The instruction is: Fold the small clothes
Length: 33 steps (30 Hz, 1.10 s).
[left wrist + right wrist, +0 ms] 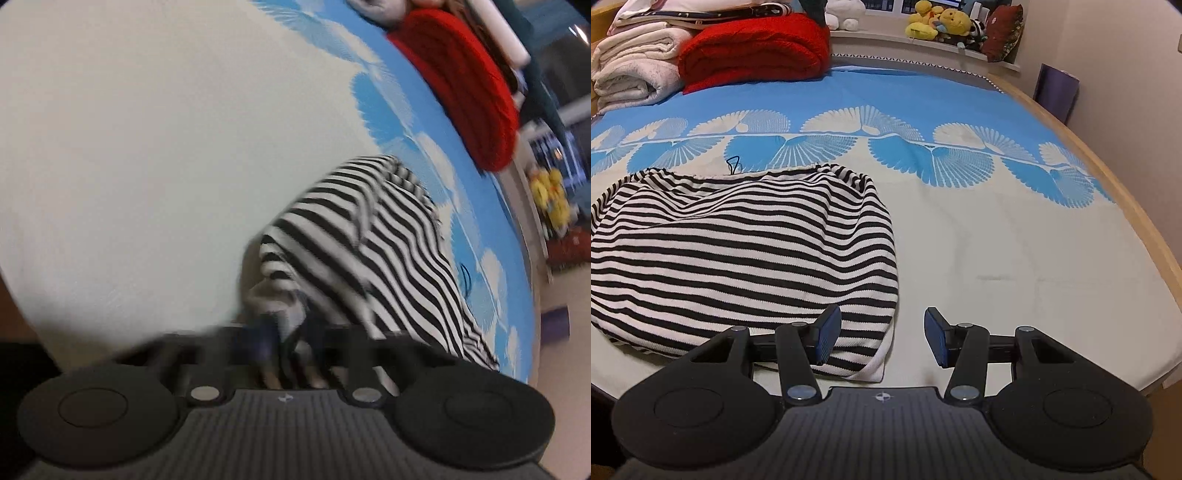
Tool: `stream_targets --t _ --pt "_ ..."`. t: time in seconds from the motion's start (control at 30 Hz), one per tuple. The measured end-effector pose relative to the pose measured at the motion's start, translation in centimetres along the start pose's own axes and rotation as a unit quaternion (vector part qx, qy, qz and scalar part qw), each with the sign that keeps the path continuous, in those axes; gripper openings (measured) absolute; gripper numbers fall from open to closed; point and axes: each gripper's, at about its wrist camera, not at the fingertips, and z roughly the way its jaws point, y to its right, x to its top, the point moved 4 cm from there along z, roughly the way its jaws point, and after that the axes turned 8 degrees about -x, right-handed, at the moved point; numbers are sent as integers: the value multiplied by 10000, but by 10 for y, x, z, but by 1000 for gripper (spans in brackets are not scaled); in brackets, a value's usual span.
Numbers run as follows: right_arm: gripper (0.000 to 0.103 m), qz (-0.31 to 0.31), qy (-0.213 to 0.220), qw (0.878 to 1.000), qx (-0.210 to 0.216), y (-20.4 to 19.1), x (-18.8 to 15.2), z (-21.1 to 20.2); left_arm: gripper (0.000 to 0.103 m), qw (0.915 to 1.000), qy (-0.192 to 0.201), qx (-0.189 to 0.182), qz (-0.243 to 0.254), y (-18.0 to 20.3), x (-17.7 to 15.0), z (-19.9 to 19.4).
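Striped top [738,251] on bed [1015,258], looks folded over once maybe, still lumpy. Left tool [291,343] pinching its edge, cloth draped ahead-right of it. Right tool [882,341] spread wide, empty, top's corner just ahead-left. Further folds likely left.

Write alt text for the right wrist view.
The open right gripper hovers over the near corner of a black-and-white striped knit garment spread on a blue-and-white patterned bedsheet. A folded red knit blanket and white folded blankets sit at the far end.
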Motion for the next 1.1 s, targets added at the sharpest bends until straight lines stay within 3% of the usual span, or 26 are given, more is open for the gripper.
stream_targets --t 0.2,0.27,0.33,0.4,0.57,0.63,0.7,0.8,0.9,0.93,0.97,1.03,1.1 --pt "51 86 -28 10000 1 -2 3 0 9 9952 456 -31 866 30 14 -39" --pt "51 53 -41 10000 6 -6 5 1 9 9885 233 460 1419 31 12 -38" --pt "51 -33 -96 9999 -31 -11 4 4 9 9906 -202 747 1132 15 12 -29" --pt "51 -63 -217 9997 -75 -11 4 8 9 9886 -107 785 1280 18 10 -34" --pt "51 313 -487 9982 -148 6 4 15 9 9664 308 934 2376 87 -3 -51" --pt "50 607 -543 9965 -184 20 5 17 9 9530 538 893 2844 127 -13 -58" --pt "44 975 -571 9933 -252 42 7 18 9 9301 797 781 3498 179 -30 -63" --pt "44 1491 -478 9869 -388 78 7 14 8 8802 1095 395 4601 262 -88 -63" --pt "44 1979 -350 9784 -491 115 1 12 8 8123 1078 -143 5730 325 -183 -48" --pt "44 2147 -341 9747 -517 127 -3 12 8 7827 980 -337 6137 339 -225 -38" --pt "44 2347 -345 9700 -526 140 -6 13 8 7602 867 -487 6420 346 -259 -26" --pt "44 2716 -347 9604 -527 160 -13 13 9 7288 406 -735 6795 348 -322 4" --pt "44 3039 -327 9509 -483 179 -19 13 16 7172 -400 -768 6915 339 -362 39"
